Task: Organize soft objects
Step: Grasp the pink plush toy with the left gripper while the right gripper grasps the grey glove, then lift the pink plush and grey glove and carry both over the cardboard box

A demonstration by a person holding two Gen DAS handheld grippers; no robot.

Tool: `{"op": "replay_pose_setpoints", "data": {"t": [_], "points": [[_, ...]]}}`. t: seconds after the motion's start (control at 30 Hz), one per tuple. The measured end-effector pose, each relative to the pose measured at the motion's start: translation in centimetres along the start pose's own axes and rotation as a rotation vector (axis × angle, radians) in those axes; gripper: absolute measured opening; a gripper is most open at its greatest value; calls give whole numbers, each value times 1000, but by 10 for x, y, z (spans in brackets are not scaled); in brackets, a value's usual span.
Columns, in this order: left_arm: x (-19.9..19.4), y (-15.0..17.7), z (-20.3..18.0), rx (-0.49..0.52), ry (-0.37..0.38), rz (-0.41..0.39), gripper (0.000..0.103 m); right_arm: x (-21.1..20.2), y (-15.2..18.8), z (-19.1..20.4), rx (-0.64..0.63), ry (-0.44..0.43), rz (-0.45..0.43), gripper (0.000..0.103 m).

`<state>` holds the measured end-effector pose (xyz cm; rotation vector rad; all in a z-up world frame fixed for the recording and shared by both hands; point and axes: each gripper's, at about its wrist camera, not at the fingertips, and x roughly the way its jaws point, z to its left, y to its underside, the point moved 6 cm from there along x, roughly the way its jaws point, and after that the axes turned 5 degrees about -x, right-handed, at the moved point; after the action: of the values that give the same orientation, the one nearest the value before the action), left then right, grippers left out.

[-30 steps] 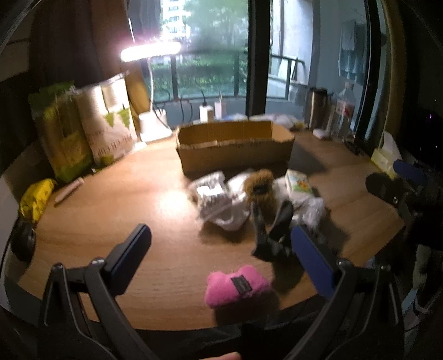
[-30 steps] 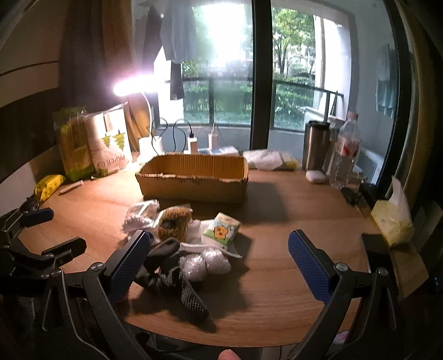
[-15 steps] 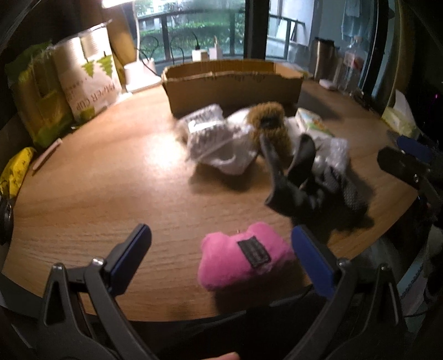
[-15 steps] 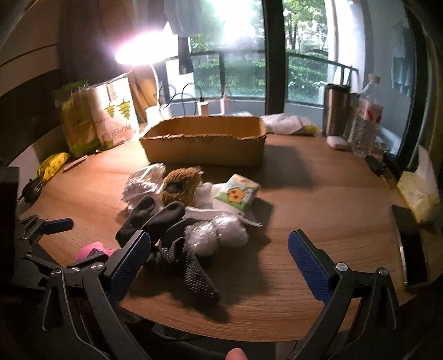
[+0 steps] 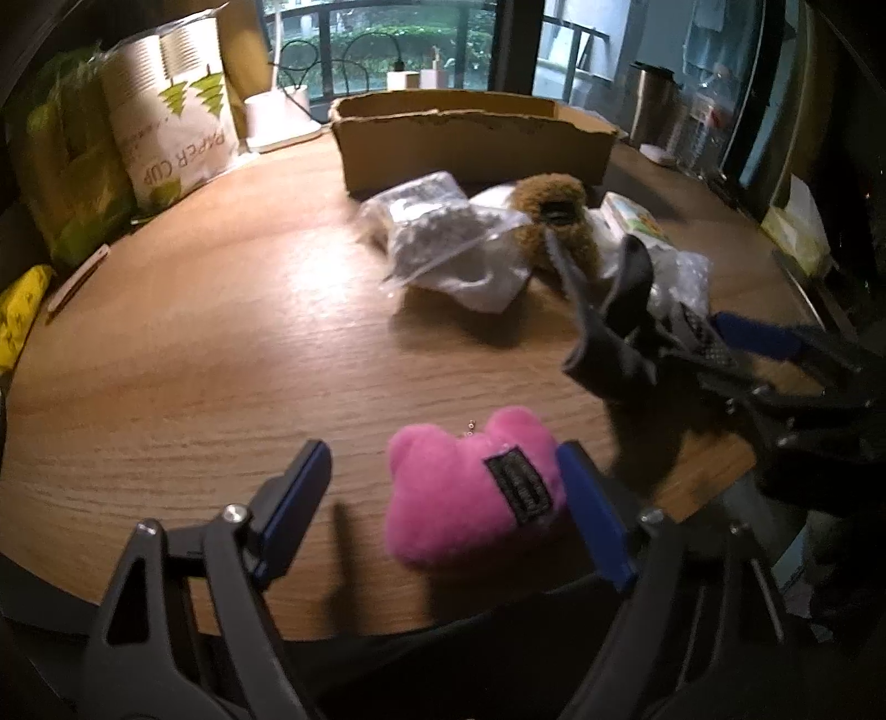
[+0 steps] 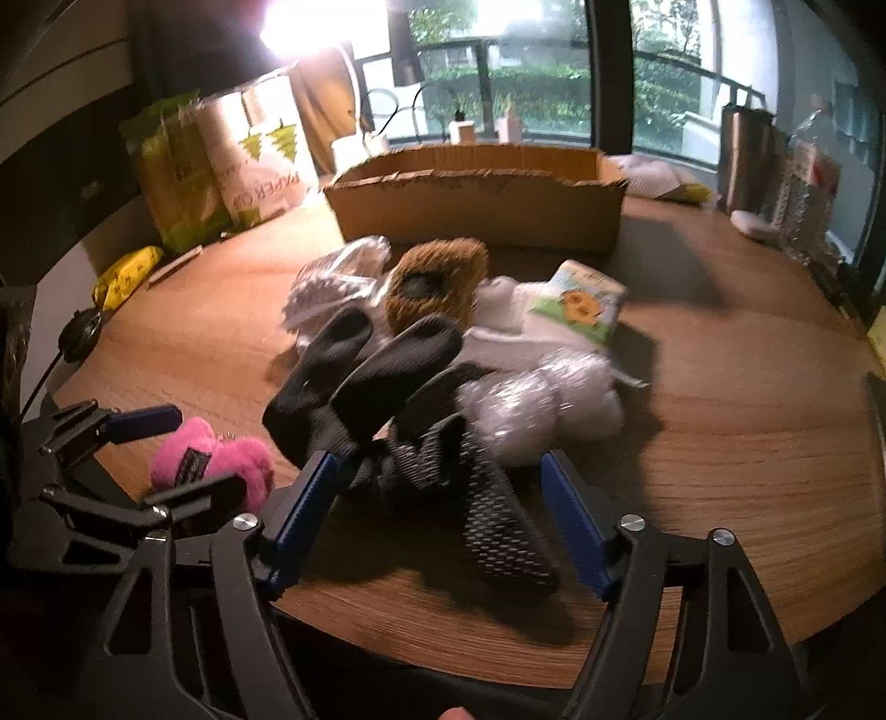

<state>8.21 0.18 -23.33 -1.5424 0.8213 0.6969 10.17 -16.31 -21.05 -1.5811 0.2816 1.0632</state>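
Observation:
A pink plush toy lies at the near edge of the round wooden table; it also shows in the right wrist view. My left gripper is open, its jaws on either side of the toy, the right pad against it. My right gripper is open around a bundle of black and grey socks. Behind them lie a brown plush, clear plastic bags and a small tissue pack. An open cardboard box stands further back.
A paper-cup sleeve and green packs stand at the back left, with a yellow packet at the left rim. A flask and bottle stand at the back right. A bright lamp shines behind.
Both grippers have moved forward and down toward the table. The left jaws now straddle the pink toy and have narrowed; the right jaws now straddle the socks.

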Motion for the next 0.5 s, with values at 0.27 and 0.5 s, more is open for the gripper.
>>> {"op": "replay_pose_setpoints", "data": {"t": [0.27, 0.5], "points": [[-1, 0, 17, -97, 132, -1, 53, 19, -2, 18, -29, -29, 36, 51], [-9, -5, 20, -96, 127, -32, 45, 9, -7, 33, -114, 2, 20, 31]]}}
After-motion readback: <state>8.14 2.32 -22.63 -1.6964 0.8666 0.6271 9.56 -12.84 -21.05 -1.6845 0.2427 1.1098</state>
